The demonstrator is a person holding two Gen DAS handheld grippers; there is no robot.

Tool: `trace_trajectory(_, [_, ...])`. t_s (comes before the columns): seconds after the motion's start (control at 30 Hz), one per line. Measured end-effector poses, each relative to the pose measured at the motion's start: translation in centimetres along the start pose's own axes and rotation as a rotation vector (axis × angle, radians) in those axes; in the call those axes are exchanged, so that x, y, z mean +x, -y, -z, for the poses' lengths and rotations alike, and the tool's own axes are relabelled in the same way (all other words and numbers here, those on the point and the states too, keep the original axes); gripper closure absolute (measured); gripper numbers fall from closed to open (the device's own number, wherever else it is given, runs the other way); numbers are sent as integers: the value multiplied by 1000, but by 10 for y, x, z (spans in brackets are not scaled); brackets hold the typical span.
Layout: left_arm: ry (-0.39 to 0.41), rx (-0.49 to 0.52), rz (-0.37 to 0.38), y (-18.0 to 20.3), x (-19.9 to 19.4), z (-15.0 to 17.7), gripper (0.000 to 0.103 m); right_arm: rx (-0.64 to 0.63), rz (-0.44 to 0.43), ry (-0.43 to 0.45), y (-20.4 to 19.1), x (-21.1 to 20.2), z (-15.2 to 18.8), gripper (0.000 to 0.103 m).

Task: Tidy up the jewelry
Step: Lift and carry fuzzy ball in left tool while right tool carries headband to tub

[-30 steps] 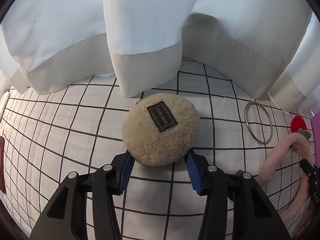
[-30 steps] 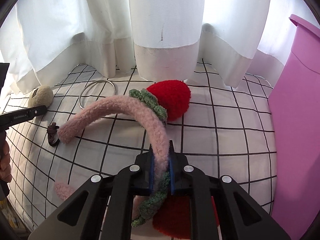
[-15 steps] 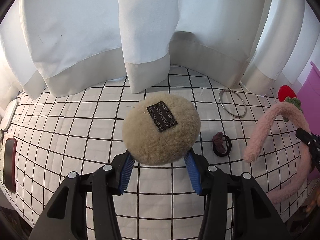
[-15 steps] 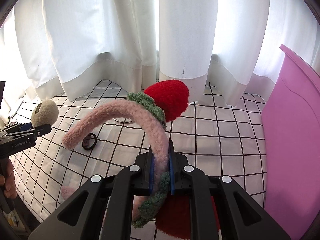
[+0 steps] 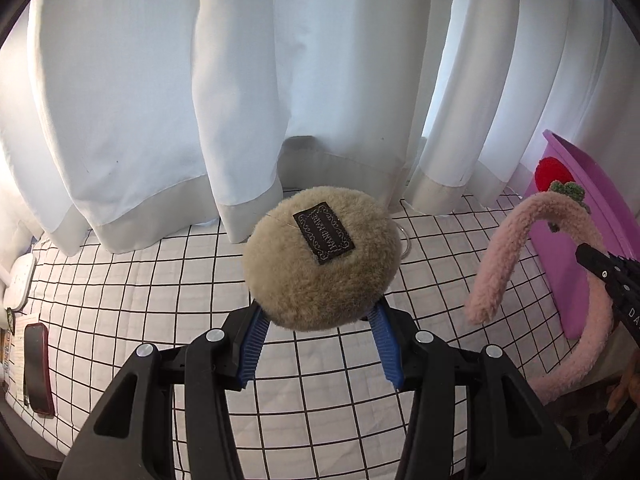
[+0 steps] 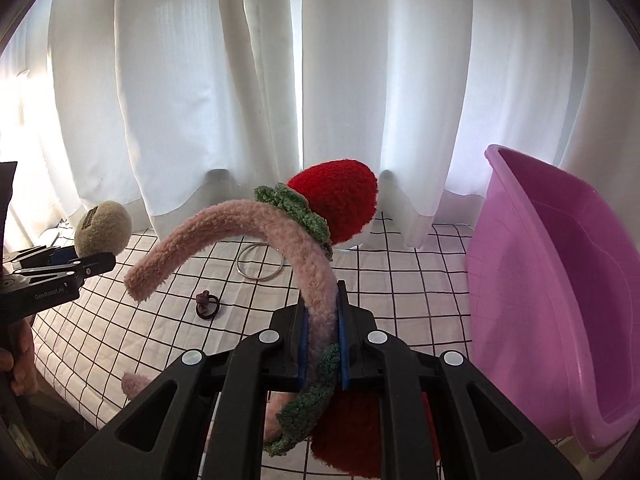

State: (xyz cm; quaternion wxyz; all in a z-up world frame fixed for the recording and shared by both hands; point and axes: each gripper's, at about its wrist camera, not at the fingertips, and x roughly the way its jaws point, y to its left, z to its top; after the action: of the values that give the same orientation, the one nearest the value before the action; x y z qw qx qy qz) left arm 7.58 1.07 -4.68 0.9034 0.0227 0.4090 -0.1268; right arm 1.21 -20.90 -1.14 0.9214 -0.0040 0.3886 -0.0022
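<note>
My left gripper (image 5: 318,322) is shut on a round beige fluffy pouch (image 5: 322,260) with a dark label, held up above the checked bedsheet (image 5: 160,292). My right gripper (image 6: 323,320) is shut on a pink fuzzy headband (image 6: 248,232) with red strawberry ears (image 6: 340,200), lifted above the sheet. The headband also shows at the right of the left wrist view (image 5: 516,248). The pouch and left gripper show at the left of the right wrist view (image 6: 102,228). A pink tub (image 6: 560,280) stands to the right.
A silver bangle (image 6: 260,266) and a dark hair tie (image 6: 207,305) lie on the sheet. White curtains (image 5: 240,80) hang behind. A phone (image 5: 36,368) and a white object (image 5: 20,280) lie at the far left.
Both grippers have risen higher above the sheet with their loads. The pink tub has come more into view on the right.
</note>
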Motion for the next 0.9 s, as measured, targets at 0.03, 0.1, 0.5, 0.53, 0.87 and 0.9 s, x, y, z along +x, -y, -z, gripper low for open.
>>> trace_trajectory(0.03, [8,12,16,7,-4,-5,56,5,12,12,5,-9,-2,92])
trace_trajectory(0.1, [23,32,57,20,-11,-17,56,24,37,31,19,-26,-7,92])
trace_trajectory(0.5, [71,236,332,188,-18,-94,56,136,213,91,147,-104,-5,92])
trace_trajectory(0.53, [74,243,352,203,-16,-101,56,151,226,94,161,-110,-3,92])
trace_trajectory(0.87, [53,347,420,341,29,-152,56,237,246,45,263,-101,7,91])
trace_trajectory(0.9, [35,353,424,353,38,-155,56,234,240,36,268,-96,8,91])
